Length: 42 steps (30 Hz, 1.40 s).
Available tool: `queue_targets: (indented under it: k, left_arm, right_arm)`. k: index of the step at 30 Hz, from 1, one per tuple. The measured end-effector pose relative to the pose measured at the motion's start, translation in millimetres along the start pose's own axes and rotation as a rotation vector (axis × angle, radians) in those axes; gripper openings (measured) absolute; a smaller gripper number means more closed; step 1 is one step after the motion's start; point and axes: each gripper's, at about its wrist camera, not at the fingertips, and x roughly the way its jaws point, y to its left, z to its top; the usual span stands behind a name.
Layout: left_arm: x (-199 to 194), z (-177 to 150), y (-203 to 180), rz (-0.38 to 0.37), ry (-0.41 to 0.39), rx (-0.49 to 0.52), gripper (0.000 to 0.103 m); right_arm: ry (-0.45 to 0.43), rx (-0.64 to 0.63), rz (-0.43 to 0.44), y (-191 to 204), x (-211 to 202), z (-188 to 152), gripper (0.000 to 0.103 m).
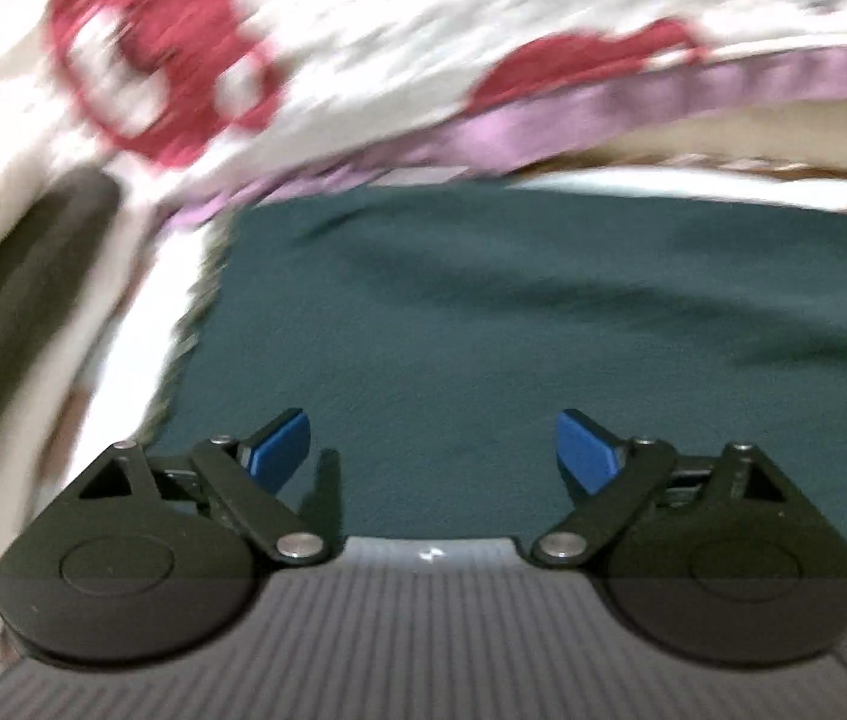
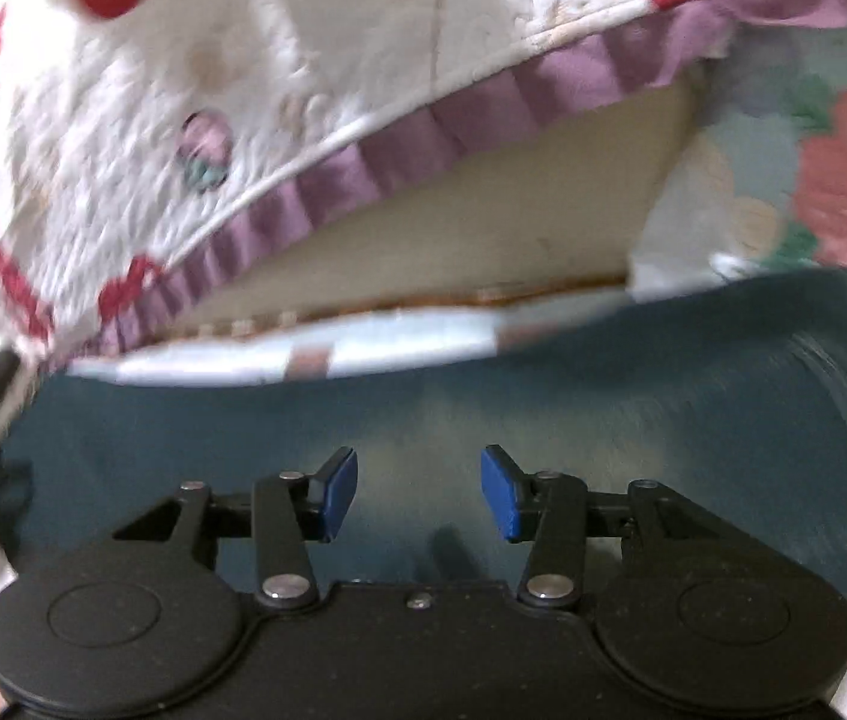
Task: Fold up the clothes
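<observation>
A dark teal garment [image 1: 513, 330] lies spread flat below both cameras; in the right wrist view the same teal garment [image 2: 543, 408] fills the lower half. My left gripper [image 1: 432, 450] hovers over it, open, blue pads wide apart with nothing between them. My right gripper [image 2: 419, 489] is also open over the cloth, its pads apart and empty. Both views are blurred by motion.
A white quilt with red patterns and a purple ruffled border [image 1: 543, 114] rises behind the garment, quilt [image 2: 363, 162] also at upper left. A floral cloth [image 2: 831, 192] sits at the right. A light blue sheet edge [image 2: 303, 348] borders the garment's far side.
</observation>
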Motion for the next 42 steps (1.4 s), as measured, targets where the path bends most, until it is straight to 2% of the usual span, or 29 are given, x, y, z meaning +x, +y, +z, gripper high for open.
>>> queue_targets:
  k: [4, 6, 10, 12, 13, 14, 15, 16, 17, 20, 21, 22, 25, 30, 31, 33, 37, 40, 42]
  left_arm:
    - [-4.0, 14.1, -63.0, -0.151, -0.015, 0.081, 0.09]
    - [-6.1, 21.1, -94.6, -0.227, -0.022, 0.122, 0.09]
    - [-10.1, 35.2, -157.6, -0.378, -0.037, 0.203, 0.09]
    - [-7.9, 40.4, -177.9, -0.413, -0.03, 0.214, 0.09]
    - [-4.7, 41.7, -183.7, -0.415, -0.021, 0.21, 0.09]
    - [-0.2, 42.1, -187.0, -0.41, -0.008, 0.202, 0.09]
    - [5.9, 41.6, -188.9, -0.402, 0.018, 0.19, 0.09]
    - [14.0, 40.1, -189.1, -0.39, 0.057, 0.173, 0.091]
    - [17.7, 37.2, -188.8, -0.383, 0.076, 0.174, 0.09]
    - [13.7, 24.1, -185.8, -0.37, 0.064, 0.229, 0.091]
    - [11.6, 21.1, -183.9, -0.36, 0.067, 0.241, 0.092]
    - [10.1, 19.3, -179.7, -0.35, 0.072, 0.239, 0.092]
    - [7.5, 18.1, -159.1, -0.318, 0.099, 0.188, 0.092]
    - [3.1, 16.0, -124.6, -0.265, 0.144, 0.102, 0.09]
    - [2.2, 14.9, -114.3, -0.228, 0.154, 0.075, 0.092]
    - [-2.4, 8.2, -82.7, -0.113, 0.167, -0.013, 0.094]
    - [-32.0, -23.6, 1.3, -0.008, 0.118, -0.257, 0.09]
    - [-54.2, -47.4, 64.3, 0.072, 0.08, -0.438, 0.09]
    - [-69.0, -63.3, 106.3, 0.125, 0.054, -0.559, 0.09]
  right_arm:
    - [0.018, -0.243, -0.1, 26.7, -21.0, -53.0, 0.054]
    - [0.031, -0.414, -0.201, 44.3, -20.7, -68.5, 0.055]
    - [0.047, -0.66, -0.371, 56.6, -2.9, -87.5, 0.053]
    - [0.013, -0.65, -0.379, 50.1, -1.7, -82.2, 0.052]
    - [-0.005, -0.644, -0.384, 46.9, -1.1, -79.5, 0.048]
    - [-0.024, -0.627, -0.383, 42.9, -1.1, -75.3, 0.04]
    - [-0.05, -0.566, -0.366, 36.6, -3.3, -65.3, 0.028]
    - [-0.069, -0.499, -0.347, 28.9, -5.2, -56.3, 0.025]
    - [-0.066, -0.406, -0.323, 16.4, -6.5, -50.3, 0.025]
    - [-0.048, -0.155, -0.26, -18.0, -9.5, -34.4, 0.025]
    - [-0.018, -0.178, -0.286, -16.8, -8.2, -36.8, 0.02]
    - [0.008, -0.193, -0.303, -16.2, -8.0, -38.8, 0.021]
    - [0.046, -0.148, -0.265, -20.3, -19.3, -40.2, 0.022]
    - [0.051, -0.143, -0.261, -18.5, -21.2, -44.6, 0.022]
    - [0.05, -0.135, -0.257, -19.7, -22.9, -47.2, 0.022]
    - [0.047, -0.12, -0.249, -22.2, -25.7, -51.8, 0.022]
    - [0.013, -0.106, -0.236, -23.8, -26.2, -52.3, 0.025]
    - [-0.005, -0.138, -0.252, -20.0, -26.5, -54.8, 0.032]
    - [-0.016, -0.17, -0.272, -15.1, -25.2, -56.1, 0.033]
